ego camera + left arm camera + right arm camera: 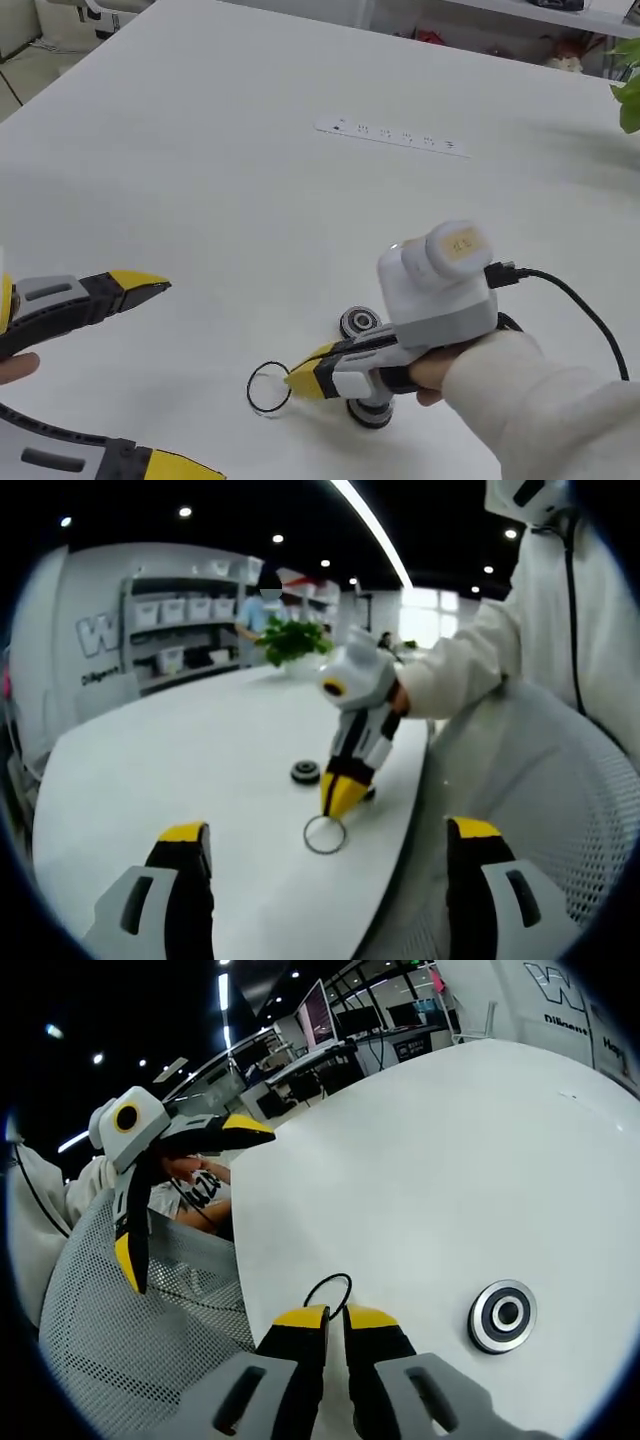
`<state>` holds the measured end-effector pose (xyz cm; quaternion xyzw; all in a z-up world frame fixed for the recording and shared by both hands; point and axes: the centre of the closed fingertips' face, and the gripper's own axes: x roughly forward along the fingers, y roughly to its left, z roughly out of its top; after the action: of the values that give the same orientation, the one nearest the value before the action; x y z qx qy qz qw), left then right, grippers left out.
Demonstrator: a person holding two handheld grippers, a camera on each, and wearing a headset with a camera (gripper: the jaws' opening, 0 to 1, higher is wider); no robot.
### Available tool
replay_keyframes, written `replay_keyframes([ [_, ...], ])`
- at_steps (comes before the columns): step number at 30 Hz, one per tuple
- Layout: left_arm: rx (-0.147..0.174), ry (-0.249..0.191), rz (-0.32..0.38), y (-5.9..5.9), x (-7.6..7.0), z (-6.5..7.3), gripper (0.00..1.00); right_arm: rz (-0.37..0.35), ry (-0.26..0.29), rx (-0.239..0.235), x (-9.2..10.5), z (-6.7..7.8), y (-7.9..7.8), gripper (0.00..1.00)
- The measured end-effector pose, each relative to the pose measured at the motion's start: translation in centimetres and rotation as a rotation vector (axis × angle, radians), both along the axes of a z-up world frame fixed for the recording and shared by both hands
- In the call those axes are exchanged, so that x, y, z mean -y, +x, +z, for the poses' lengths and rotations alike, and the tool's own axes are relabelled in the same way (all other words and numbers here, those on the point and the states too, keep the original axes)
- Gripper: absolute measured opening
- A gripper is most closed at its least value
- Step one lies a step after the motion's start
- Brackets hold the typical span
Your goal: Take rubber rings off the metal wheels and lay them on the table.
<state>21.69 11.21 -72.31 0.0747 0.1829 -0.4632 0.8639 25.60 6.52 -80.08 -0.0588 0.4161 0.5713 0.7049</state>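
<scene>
In the head view the right tongs (298, 381) are held low over the white tabletop (250, 180). Their yellow tips are pressed nearly together, right at the edge of a thin black rubber ring (268, 388) that lies flat just ahead of them. One metal wheel (360, 322) stands just beside the tongs on their far side. A second wheel (371, 413) sits half hidden under their body on the near side. The left tongs (180, 376) are spread wide and hold nothing, well apart from the ring on its other side. A power strip (392, 137) lies far across the tabletop.

In the left gripper view those tongs' own jaws stand wide open. The ring (324, 834) lies straight ahead between them, with the right tongs (342, 802) meeting its far rim. The wheel (305, 772) sits just beyond and a little left. Storage bins (170, 610) line the shelves behind, too small to tell what they hold.

In the right gripper view the right tongs (335, 1318) show only a slit between their jaws. The ring (330, 1286) loops directly forward from the tips. Its near edge is hidden behind them, so I cannot tell whether it is nipped or merely touched. The wheel (503, 1315) lies flat, near, off to the right of the tips. A dark band around it looks to me like a ring not yet taken. The right tongs are plainly the nearer pair, so I'd judge the coming move to be a short swing to their right. The left tongs (190, 1188) hang spread off to the left.
</scene>
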Motion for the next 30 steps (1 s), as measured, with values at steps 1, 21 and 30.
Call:
replay_keyframes([
  [1,0.001,-0.001,-0.001,0.0,0.0,0.0,1.0,0.001,-0.001,0.0,0.0,0.0,0.0,0.04],
  [21,0.001,0.0,-0.001,0.1,0.0,0.3,0.99,-0.043,0.011,0.058,2.7,2.5,2.1,0.19],
  [30,0.008,-0.014,-0.012,0.3,0.4,1.0,0.98,-0.089,0.063,0.077,5.5,4.9,2.9,0.2],
])
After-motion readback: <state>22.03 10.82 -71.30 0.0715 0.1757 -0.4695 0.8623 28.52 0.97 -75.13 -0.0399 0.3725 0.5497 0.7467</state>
